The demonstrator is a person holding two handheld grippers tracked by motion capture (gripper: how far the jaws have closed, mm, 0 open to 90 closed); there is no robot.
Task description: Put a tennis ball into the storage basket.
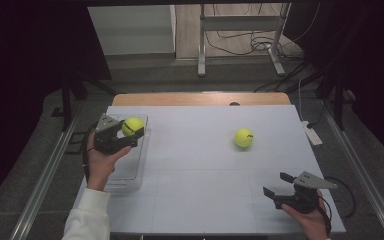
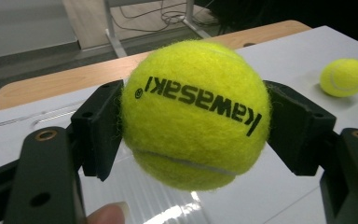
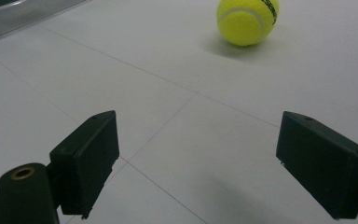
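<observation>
My left gripper [image 1: 131, 131] is shut on a yellow-green tennis ball [image 1: 132, 125] and holds it above a clear plastic bin [image 1: 130, 170] at the table's left side. In the left gripper view the ball [image 2: 196, 112], printed "kawasaki", sits squeezed between both black jaws. A second tennis ball [image 1: 243, 137] lies on the white table right of centre, also seen as the far ball [image 2: 344, 77] and the ball [image 3: 247, 21] ahead of the right jaws. My right gripper [image 1: 278, 184] stands open near the front right corner, with nothing between its jaws, well short of that ball.
The white tabletop [image 1: 200, 165] has a wooden strip [image 1: 200, 99] along its far edge. A white power strip [image 1: 312, 133] lies off the right edge. Beyond the table are a metal stand [image 1: 240, 30] and loose cables on the floor.
</observation>
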